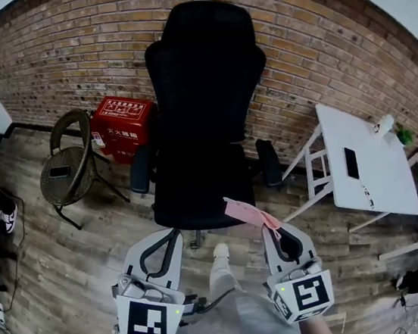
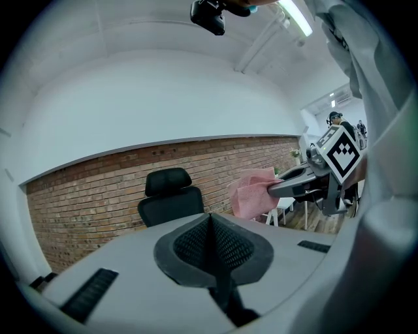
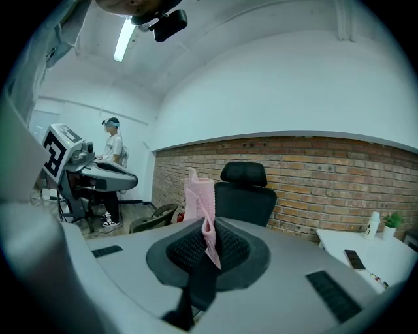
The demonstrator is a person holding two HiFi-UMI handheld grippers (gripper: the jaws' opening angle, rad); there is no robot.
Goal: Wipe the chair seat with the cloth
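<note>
One pink cloth [image 1: 250,215] running lengthwise from right tongs [image 1: 273,229] forward-left, far end overlapping front edge of black chair seat [image 1: 194,195]; contact unclear. Right tongs clamping cloth's near end. Left tongs [image 1: 160,245] pressing together, nothing between. Wood-plank floor [image 1: 45,253] meeting brick wall [image 1: 65,59]; white surface [image 1: 370,172] standing at right. Cloth looking folded, soft, creased.

text | red box [image 1: 122,124] | white print, too blurred to read | nothing else legible
</note>
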